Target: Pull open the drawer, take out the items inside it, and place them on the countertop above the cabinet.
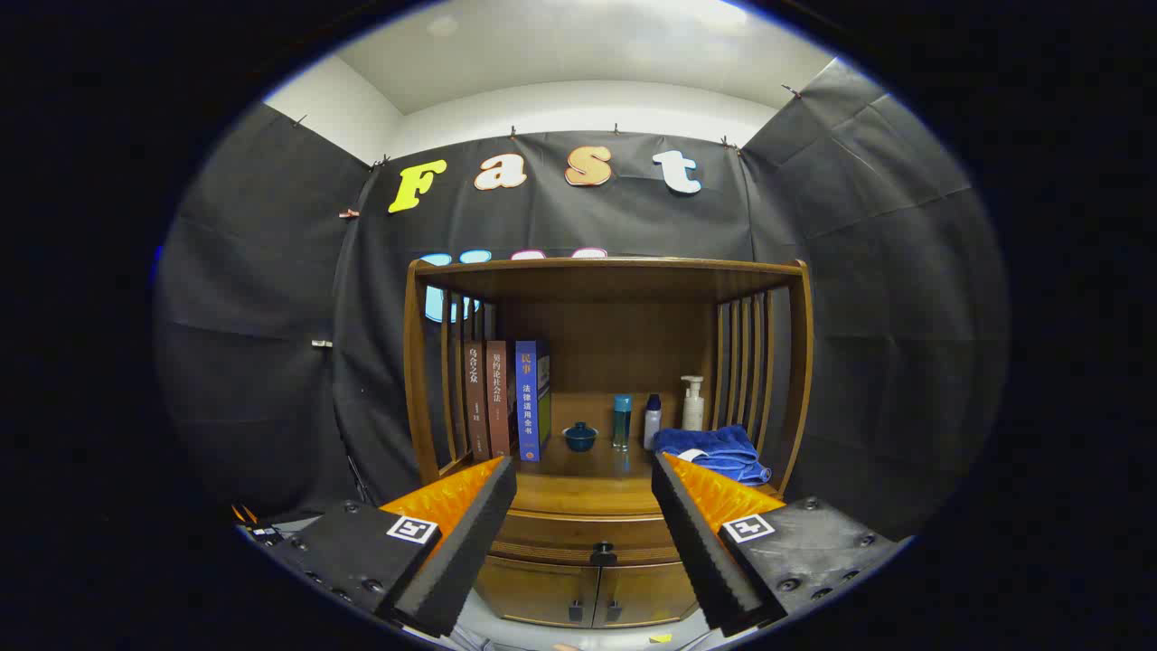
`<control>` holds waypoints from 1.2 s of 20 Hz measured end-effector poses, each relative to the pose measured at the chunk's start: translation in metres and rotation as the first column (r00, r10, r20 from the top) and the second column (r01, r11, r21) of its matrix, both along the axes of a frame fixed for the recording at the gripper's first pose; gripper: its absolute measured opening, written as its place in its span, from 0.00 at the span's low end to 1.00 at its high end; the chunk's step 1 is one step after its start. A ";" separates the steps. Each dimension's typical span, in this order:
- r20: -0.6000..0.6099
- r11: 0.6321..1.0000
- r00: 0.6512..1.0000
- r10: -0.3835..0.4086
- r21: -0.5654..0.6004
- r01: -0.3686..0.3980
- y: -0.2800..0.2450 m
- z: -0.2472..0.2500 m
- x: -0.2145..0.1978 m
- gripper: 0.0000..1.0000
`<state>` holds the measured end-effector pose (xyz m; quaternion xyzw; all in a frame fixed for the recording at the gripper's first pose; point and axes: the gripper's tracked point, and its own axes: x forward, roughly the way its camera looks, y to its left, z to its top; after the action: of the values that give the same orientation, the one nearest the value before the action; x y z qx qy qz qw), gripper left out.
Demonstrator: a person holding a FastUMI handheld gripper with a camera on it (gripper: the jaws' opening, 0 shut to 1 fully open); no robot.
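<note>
A wooden cabinet stands ahead against the black cloth. Its drawer sits shut under the countertop, with a small dark knob at its middle. My gripper is open, its two fingers spread wide with nothing between them. The knob lies between and beyond the fingers, still some way off. What is inside the drawer is hidden.
On the countertop stand three books at the left, a small blue lidded bowl, a teal bottle, a white-and-blue bottle, a pump bottle and a folded blue towel. Two lower doors sit under the drawer.
</note>
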<state>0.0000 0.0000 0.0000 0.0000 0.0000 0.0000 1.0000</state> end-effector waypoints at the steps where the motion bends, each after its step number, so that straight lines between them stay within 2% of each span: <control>1: -0.001 1.000 1.000 0.000 0.000 0.000 0.000 -0.001 0.000 0.98; 24: -0.077 1.000 0.997 -0.020 0.016 0.021 -0.004 -0.024 -0.002 0.99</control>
<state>-0.0017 -0.0036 -0.0236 0.0086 0.0384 -0.0102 0.9992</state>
